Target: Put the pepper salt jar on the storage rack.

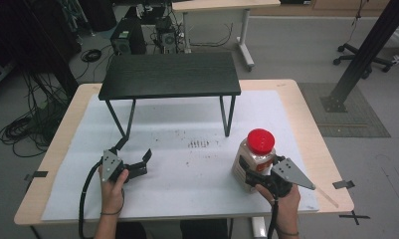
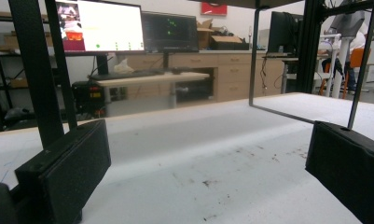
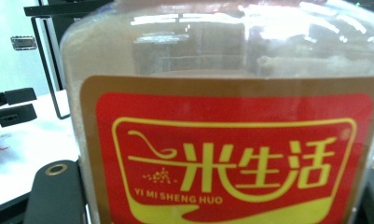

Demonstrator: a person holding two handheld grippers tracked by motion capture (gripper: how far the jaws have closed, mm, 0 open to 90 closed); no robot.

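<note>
A clear plastic jar (image 1: 254, 158) with a red lid (image 1: 260, 141) stands upright on the white sheet at the front right. It holds pale grains and carries a red and yellow label (image 3: 231, 158). My right gripper (image 1: 248, 173) is shut on the jar's lower body, with one jaw on each side of it. My left gripper (image 1: 134, 152) rests low on the sheet at the front left. It is open, with nothing between its black pads (image 2: 63, 172). In the right gripper view the left gripper (image 3: 10, 109) appears far off at the left edge.
A small black table (image 1: 169, 74) on thin legs stands at the back of the white sheet (image 1: 187, 184). Its front legs (image 1: 228, 117) rise between the grippers and the far edge. Dark crumbs (image 1: 199, 144) lie mid-sheet. Tape marks sit on the wooden tabletop's (image 1: 62, 144) edges.
</note>
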